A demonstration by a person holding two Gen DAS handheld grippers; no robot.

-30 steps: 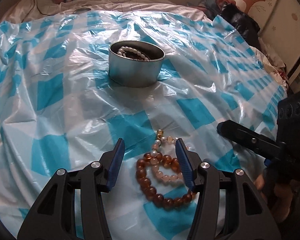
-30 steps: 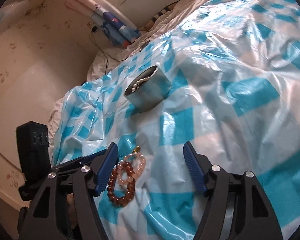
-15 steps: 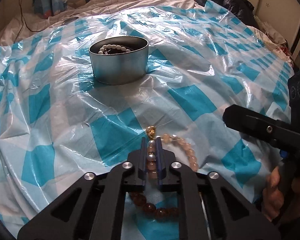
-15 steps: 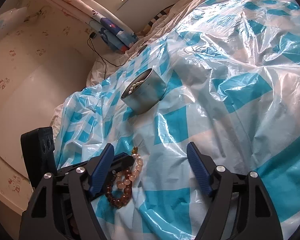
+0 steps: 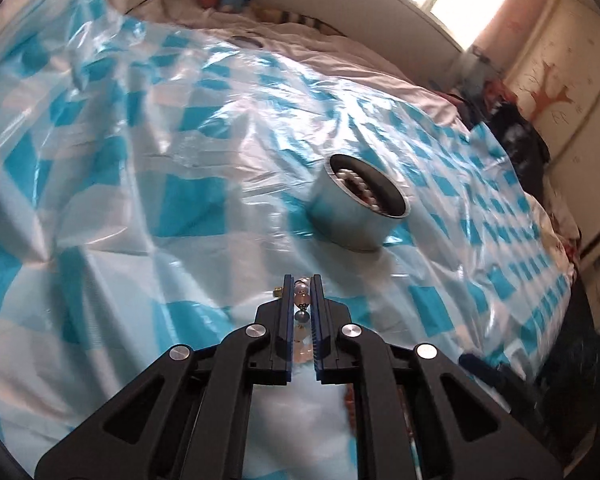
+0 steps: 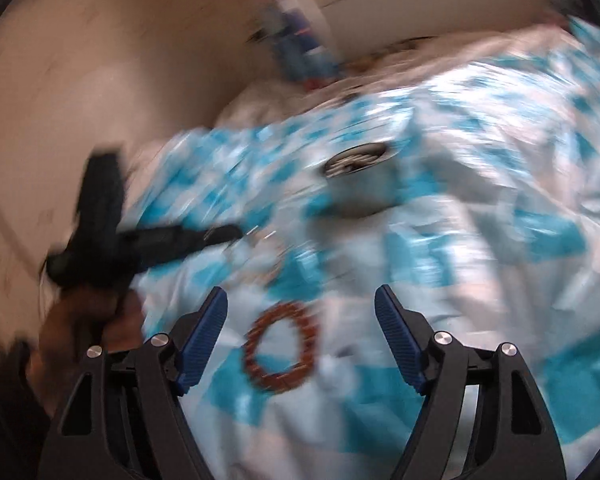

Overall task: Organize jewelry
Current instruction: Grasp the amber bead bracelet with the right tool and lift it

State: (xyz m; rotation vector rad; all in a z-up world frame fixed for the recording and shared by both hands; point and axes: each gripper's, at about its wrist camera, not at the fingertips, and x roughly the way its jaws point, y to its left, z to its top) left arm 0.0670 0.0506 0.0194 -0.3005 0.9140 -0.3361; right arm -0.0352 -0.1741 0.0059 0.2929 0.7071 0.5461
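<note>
An amber bead bracelet (image 6: 282,350) lies on the checked plastic sheet (image 6: 480,380) between the wide-open right gripper (image 6: 302,340). The left gripper (image 5: 302,292), clamped on a pale bead bracelet (image 5: 301,294), carries it short of the metal tin (image 5: 360,212), where white pearls (image 5: 358,186) already rest. Two pieces appear left to store.

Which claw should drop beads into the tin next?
Left. The left claw is already shut on the pale bracelet, with the tin just ahead. The right claw is open and empty, over the brown bracelet on the sheet.
</note>
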